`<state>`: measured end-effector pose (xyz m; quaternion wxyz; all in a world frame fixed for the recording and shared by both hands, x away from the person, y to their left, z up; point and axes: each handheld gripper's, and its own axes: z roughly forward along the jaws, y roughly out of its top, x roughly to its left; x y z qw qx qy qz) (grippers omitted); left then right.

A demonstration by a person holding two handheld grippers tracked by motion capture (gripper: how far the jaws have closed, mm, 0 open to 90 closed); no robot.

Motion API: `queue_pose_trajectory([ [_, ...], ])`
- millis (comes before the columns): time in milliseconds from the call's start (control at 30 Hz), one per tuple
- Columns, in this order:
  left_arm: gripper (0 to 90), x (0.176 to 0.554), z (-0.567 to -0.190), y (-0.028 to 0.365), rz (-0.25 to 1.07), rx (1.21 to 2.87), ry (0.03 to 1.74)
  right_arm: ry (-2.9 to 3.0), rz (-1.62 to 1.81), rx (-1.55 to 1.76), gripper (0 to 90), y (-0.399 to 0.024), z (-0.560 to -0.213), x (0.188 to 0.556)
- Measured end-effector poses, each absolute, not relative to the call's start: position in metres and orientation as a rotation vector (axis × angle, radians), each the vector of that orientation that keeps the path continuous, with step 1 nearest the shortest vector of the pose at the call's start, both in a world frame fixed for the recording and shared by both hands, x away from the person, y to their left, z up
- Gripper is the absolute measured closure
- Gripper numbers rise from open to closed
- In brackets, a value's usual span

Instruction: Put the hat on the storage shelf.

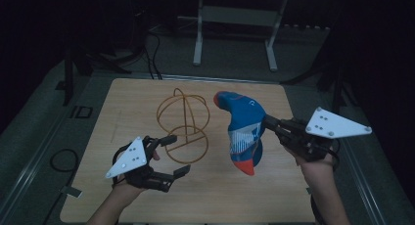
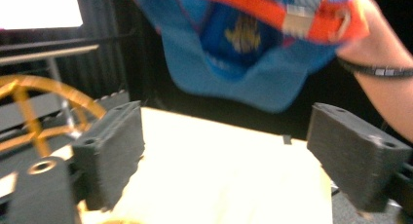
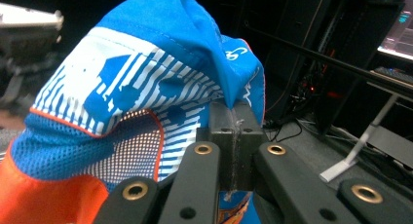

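Right gripper [image 1: 272, 123] has its jaws pressed together on a fold of the cap [image 1: 243, 128], and the cap hangs off them above the table [image 1: 147, 195], crown toward the far side, orange edge lowest. In the right gripper view the two pads meet on the blue cloth of the cap [image 3: 146, 87], which bulges up and to the left of the jaws: white stripes, mesh, an orange band down low.

Left gripper [image 1: 172, 155] sits at the near left with its jaws wide apart and nothing between them. Just beyond its fingertips stands the wire stand [image 1: 183, 122], a gold frame of hoops, resting on the table between the two grippers; whether the upper fingertip touches the wire, I can't tell.

From the left gripper view, the open jaws frame bare tabletop [image 2: 219, 175]. The cap [image 2: 243, 48] floats above and past them, underside showing, with the hand [image 2: 375, 53] holding the right gripper beside it. The stand [image 2: 34, 112] curves in to the left of the left pad.
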<state>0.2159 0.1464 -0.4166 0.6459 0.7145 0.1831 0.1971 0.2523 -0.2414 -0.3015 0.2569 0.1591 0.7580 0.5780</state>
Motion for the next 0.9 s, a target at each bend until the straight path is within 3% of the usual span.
queue_pose_trajectory([
  [100,2.4,0.211,-0.432,0.158,0.448,1.637,0.482,2.065,1.562,0.425,90.0,-0.231,-0.294,0.263],
  [533,1.6,0.182,-0.518,0.185,0.541,1.647,0.677,2.124,1.512,0.41,90.0,-0.168,-0.276,0.315],
  [900,1.6,0.178,-0.534,0.199,0.524,1.599,0.722,2.225,1.415,0.383,90.0,-0.091,-0.276,0.358],
])
